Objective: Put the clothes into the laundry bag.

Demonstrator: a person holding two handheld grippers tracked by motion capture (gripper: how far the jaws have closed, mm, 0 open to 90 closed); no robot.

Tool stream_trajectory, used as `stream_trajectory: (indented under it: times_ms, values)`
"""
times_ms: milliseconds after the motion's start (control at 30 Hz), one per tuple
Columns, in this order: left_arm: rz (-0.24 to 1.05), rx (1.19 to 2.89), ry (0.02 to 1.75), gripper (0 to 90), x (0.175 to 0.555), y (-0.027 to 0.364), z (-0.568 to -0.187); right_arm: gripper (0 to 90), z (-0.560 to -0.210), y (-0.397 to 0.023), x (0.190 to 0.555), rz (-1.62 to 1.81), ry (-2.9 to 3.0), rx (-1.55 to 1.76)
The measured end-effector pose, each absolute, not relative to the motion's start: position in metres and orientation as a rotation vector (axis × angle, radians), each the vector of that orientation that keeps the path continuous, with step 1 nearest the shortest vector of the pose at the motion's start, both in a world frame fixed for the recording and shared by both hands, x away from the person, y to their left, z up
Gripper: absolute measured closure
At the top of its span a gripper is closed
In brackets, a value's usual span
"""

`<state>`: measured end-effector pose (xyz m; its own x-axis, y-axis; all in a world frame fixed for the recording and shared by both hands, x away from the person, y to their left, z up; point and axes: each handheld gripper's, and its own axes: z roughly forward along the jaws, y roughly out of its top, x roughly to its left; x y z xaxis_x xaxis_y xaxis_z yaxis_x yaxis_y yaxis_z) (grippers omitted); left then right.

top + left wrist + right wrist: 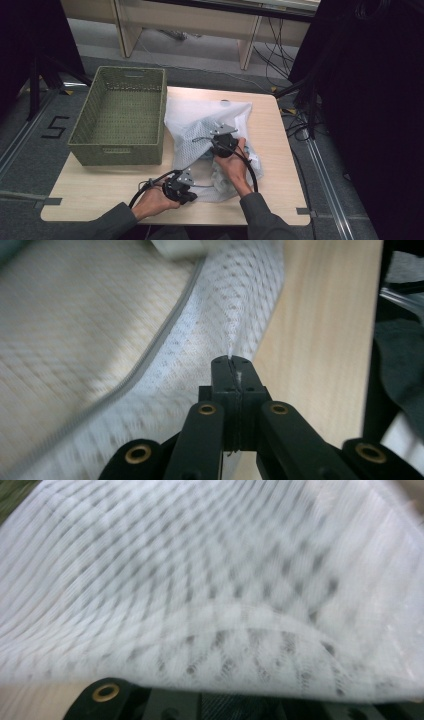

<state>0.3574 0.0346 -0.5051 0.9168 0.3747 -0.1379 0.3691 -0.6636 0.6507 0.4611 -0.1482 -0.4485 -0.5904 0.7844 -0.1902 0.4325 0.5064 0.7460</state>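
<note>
Nothing is seen yet inside the green basket at the left of the surface. Beside it, a white mesh bag is spread, crumpled. Its near edge is pinched by the left hand-held gripper. The right hand-held gripper is draped in mesh; its jaw state cannot be told. Any packing appears undone.
</note>
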Motion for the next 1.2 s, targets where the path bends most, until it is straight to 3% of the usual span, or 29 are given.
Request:
stream_trajectory:
  times_ms: [167,467,667,900,1200]
  values:
    - [0.013,2.363,0.522,89.1,0.356,0.035,-0.505,72.3,-0.445,-0.152,0.466,0.955,2.274,1.09]
    - [0.025,2.376,0.507,88.8,0.357,0.034,-0.505,43.6,-0.423,-0.171,0.429,1.086,2.435,1.064]
    - [0.032,2.38,0.491,88.7,0.357,0.034,-0.504,39.7,-0.412,-0.197,0.394,1.074,2.405,1.063]
    - [0.028,2.378,0.488,88.5,0.358,0.033,-0.504,37.0,-0.431,-0.227,0.376,0.954,2.401,1.122]
    - [0.038,2.386,0.478,88.9,0.358,0.032,-0.504,34.5,-0.476,-0.202,0.381,0.847,2.539,1.15]
